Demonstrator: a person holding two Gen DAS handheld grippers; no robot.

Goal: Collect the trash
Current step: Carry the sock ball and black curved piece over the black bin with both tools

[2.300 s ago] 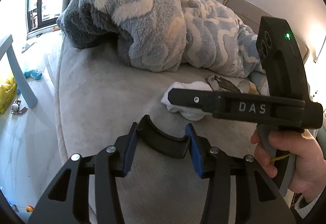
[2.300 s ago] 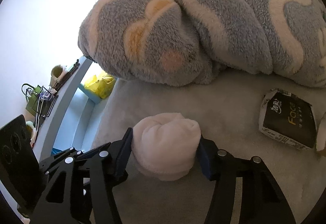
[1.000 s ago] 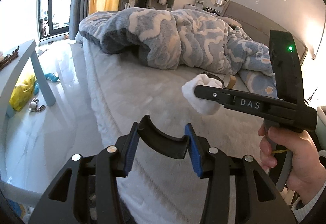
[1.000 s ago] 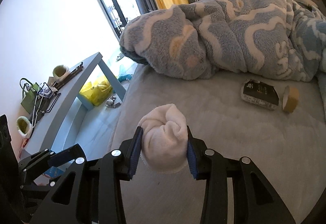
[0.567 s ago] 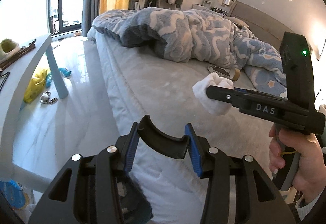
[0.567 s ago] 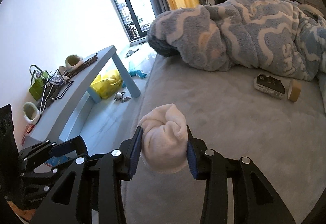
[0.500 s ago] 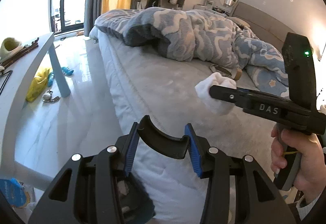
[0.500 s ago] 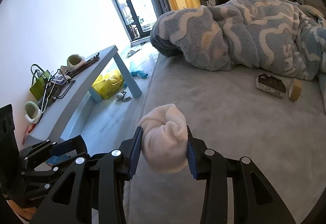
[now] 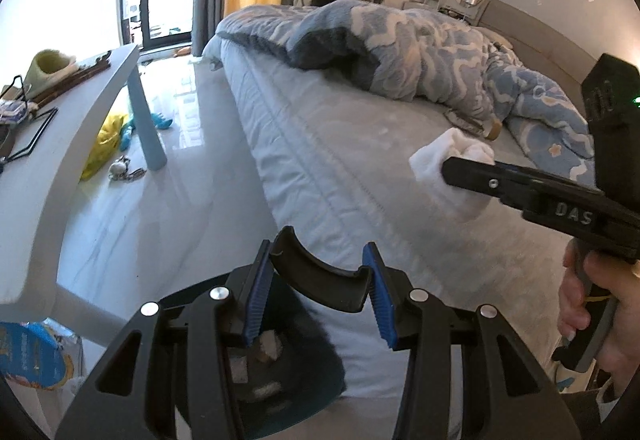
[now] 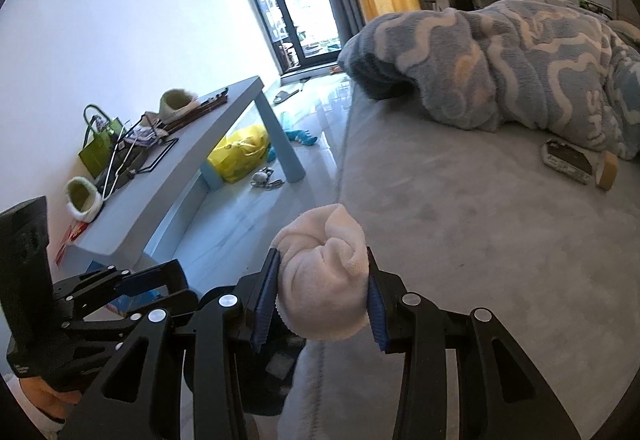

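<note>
The right gripper (image 10: 322,294) pinches a soft, light white rolled sock (image 10: 324,272) across its middle; it squashes, likely holding safely. The left gripper (image 9: 318,282) clamps a black bin rim (image 9: 320,272).

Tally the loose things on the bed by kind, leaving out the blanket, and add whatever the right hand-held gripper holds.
White cloth bundle, in the right hand-held gripper: 1
Dark packet, on the bed: 1
Tape roll, on the bed: 1
Total: 3
</note>
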